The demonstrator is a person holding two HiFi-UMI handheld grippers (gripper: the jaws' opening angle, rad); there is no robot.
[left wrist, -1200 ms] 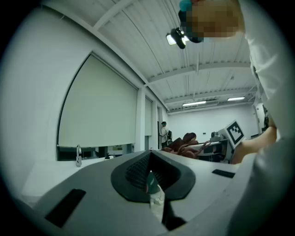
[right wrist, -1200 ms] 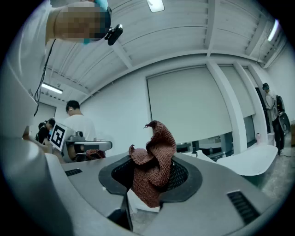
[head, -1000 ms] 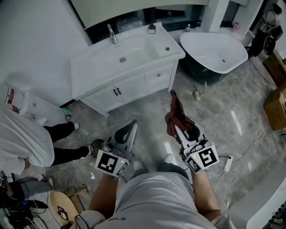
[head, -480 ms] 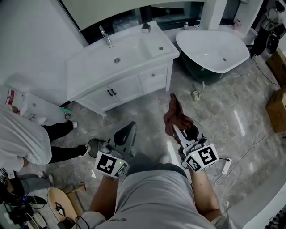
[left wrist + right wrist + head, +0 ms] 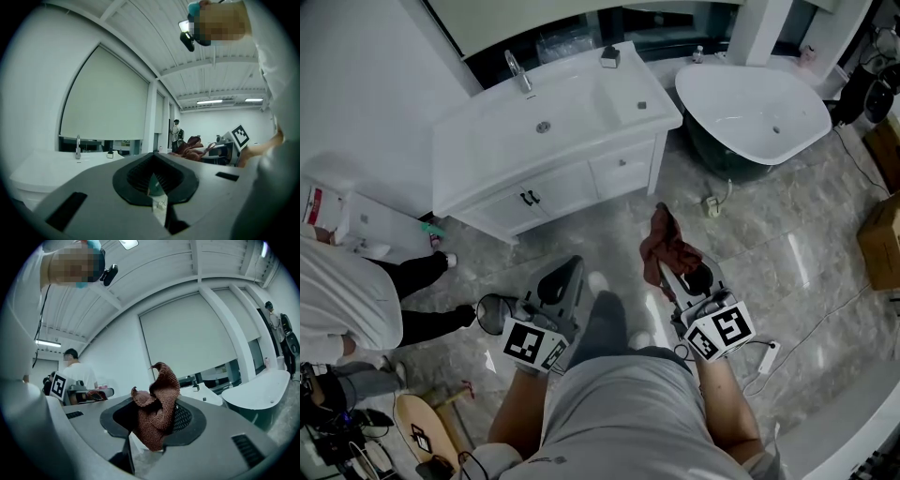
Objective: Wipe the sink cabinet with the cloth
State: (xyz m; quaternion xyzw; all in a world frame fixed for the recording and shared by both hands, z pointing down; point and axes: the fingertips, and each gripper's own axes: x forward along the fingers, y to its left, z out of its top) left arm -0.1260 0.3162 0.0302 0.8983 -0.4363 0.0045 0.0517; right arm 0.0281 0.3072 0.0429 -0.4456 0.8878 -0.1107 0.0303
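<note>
The white sink cabinet (image 5: 546,178) with its basin and faucet (image 5: 517,71) stands against the wall, ahead and to the left. My right gripper (image 5: 661,272) is held over the grey floor, well short of the cabinet, shut on a rust-brown cloth (image 5: 667,246) that bunches up out of its jaws. The right gripper view shows the cloth (image 5: 157,404) pinched in that gripper (image 5: 152,425). Beside it, my left gripper (image 5: 565,278) is shut with nothing in it, and its jaws meet in the left gripper view (image 5: 154,180). The cabinet (image 5: 44,169) lies to its left.
A white bathtub (image 5: 757,105) stands right of the cabinet. A person in white (image 5: 342,305) crouches at the left beside a white bin (image 5: 342,211). Cardboard boxes (image 5: 881,234) sit at the right edge, and a cable with a power strip (image 5: 766,356) lies on the floor.
The cabinet and tub have shifted slightly in the head view as the wearer steps forward. Both grippers keep their pose, and the cloth stays held.
</note>
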